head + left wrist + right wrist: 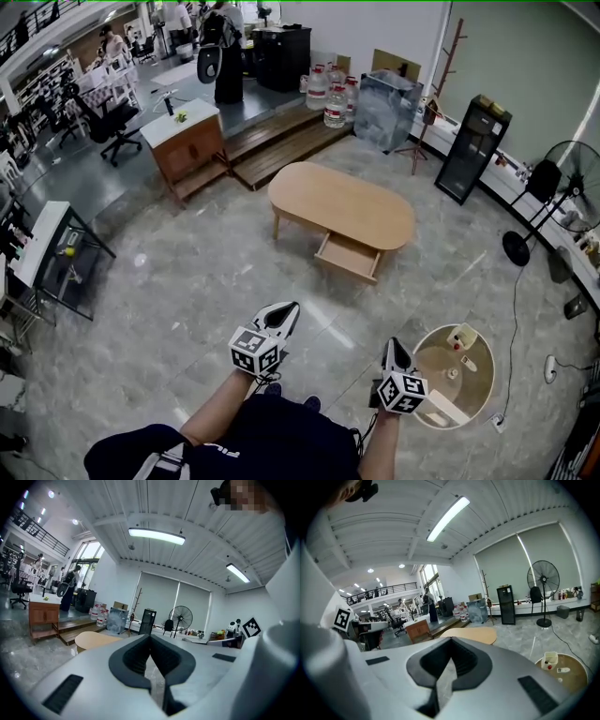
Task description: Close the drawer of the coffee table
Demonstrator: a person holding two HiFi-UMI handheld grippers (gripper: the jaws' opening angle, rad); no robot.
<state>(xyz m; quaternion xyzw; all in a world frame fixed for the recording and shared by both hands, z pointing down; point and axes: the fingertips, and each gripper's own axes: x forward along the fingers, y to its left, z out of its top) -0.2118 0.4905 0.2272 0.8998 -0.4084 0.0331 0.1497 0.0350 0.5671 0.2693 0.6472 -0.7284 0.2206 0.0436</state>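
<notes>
The drawer point(349, 258) stands open on the near side of the far coffee table point(342, 204), well apart from the left gripper point(284, 316) and right gripper point(392, 347), both pinched together and empty, so this looks like the approach stage, and the next move calls for stepping close and pushing its front.

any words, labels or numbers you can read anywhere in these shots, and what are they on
No text can be read in any view.
The marker cube on the left gripper and the marker cube on the right gripper: black-and-white square patterns, no letters.
Labels on the clear water jugs: too small to read.
White print on the person's dark shirt: too blurred to read.
</notes>
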